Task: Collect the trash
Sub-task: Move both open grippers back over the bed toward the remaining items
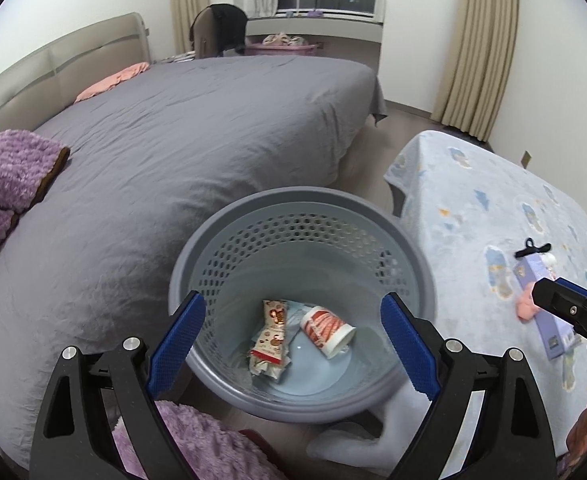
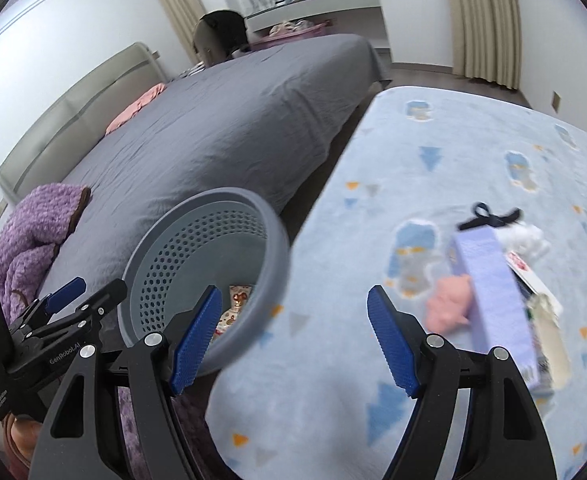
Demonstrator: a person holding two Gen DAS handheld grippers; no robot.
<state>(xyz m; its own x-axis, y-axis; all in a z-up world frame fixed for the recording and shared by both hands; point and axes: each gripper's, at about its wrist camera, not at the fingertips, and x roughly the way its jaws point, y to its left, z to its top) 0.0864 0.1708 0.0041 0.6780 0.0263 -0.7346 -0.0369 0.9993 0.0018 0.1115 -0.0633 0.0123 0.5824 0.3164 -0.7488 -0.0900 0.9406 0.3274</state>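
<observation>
Both ridged blue claws (image 1: 293, 344) (image 2: 293, 344) gape empty; round perforated plastic basket (image 1: 229, 248) holds crumpled wrappers (image 1: 271, 340).

Matt perforated plastic basket (image 1: 421, 264), fuzzy purple blanket (image 1: 9, 172)

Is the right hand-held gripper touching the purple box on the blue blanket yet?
Apart. In the right wrist view the right hand-held gripper hangs open with only blanket between its fingers; the purple box lies beyond the right finger, clear of its pad.
</observation>
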